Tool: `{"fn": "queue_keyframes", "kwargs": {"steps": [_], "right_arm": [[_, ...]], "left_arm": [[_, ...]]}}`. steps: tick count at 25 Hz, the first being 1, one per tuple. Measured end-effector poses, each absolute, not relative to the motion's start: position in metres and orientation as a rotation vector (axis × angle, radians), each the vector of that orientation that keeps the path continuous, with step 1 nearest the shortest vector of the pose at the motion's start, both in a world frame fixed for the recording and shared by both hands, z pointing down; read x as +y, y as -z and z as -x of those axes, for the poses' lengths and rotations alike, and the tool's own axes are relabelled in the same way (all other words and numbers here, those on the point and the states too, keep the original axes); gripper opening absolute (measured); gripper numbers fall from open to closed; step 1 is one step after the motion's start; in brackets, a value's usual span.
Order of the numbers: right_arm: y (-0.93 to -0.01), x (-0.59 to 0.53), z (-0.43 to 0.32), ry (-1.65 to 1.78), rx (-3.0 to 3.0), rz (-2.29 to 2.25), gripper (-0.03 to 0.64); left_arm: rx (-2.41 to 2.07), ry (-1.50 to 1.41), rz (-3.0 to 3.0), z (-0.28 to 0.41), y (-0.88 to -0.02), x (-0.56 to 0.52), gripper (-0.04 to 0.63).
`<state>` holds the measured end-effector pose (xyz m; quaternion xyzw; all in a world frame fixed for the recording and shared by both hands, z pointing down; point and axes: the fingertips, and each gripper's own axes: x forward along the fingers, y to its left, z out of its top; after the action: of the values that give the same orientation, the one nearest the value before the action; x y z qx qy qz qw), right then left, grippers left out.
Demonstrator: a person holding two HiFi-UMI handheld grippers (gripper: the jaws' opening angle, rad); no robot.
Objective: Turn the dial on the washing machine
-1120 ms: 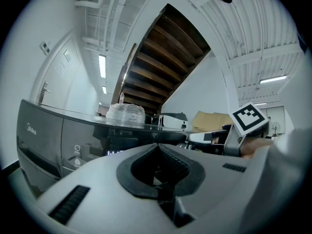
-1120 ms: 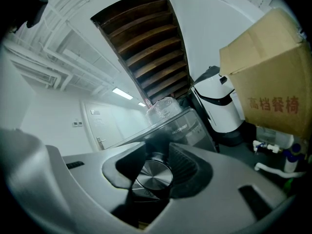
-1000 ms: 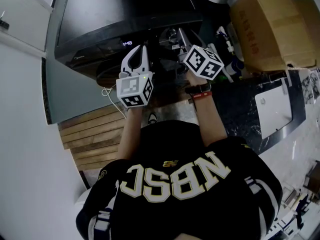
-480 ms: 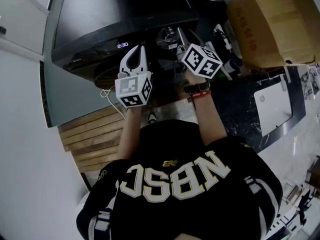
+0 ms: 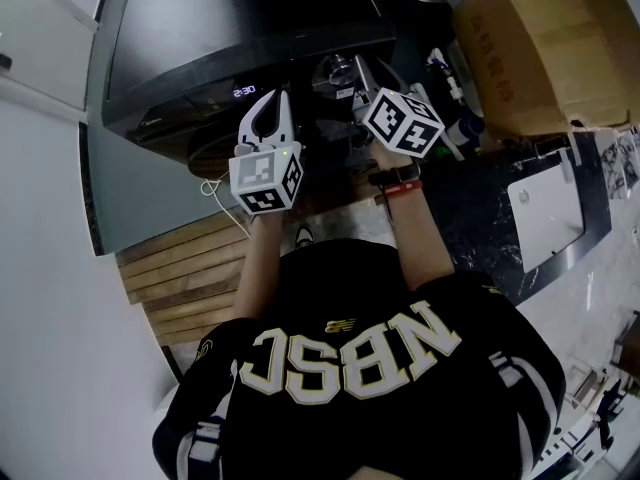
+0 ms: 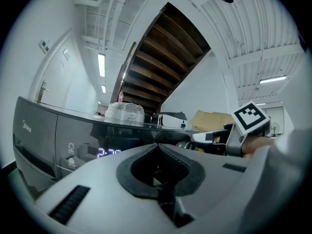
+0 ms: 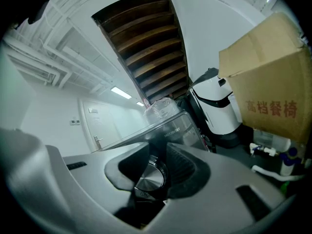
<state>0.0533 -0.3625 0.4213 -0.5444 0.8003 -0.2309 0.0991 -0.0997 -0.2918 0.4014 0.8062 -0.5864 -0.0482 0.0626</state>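
The dark washing machine (image 5: 250, 28) stands ahead, and its lit display (image 5: 244, 91) glows on the front panel. The metal dial (image 5: 335, 71) sits to the right of the display. My right gripper (image 5: 352, 73) is at the dial. In the right gripper view the brushed dial (image 7: 148, 179) fills the space between the ribbed pads, and the right gripper (image 7: 157, 152) is shut on it. My left gripper (image 5: 275, 103) hovers in front of the panel below the display, fingertips together and holding nothing. The left gripper (image 6: 157, 146) points at the panel, with the display (image 6: 108, 153) just beyond it.
A large cardboard box (image 5: 545, 48) sits at the right, above a dark counter with a white device (image 5: 545, 213). Bottles and cables crowd the gap (image 5: 455, 118) beside the machine. Wooden slats (image 5: 185, 268) lie on the floor at the left. A clear plastic container (image 6: 125, 112) rests on the machine's top.
The digits on the display have changed since a second ago. Both grippers stay almost where they were, the right one at the dial.
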Motion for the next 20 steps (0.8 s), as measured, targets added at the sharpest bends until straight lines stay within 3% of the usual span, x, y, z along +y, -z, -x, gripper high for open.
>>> {"fn": "queue_keyframes", "kwargs": {"steps": [13,20], "right_arm": [[-0.424,-0.364,-0.059,0.683,2.356,1.656,0.111],[-0.438,-0.365,-0.069,0.743,2.314,1.691,0.078]], "left_arm": [[-1.783,0.137,-2.441,0.1,-0.399,-0.289,0.014],[-1.776,0.132,-2.442,0.101,-0.401,-0.29,0.014]]}}
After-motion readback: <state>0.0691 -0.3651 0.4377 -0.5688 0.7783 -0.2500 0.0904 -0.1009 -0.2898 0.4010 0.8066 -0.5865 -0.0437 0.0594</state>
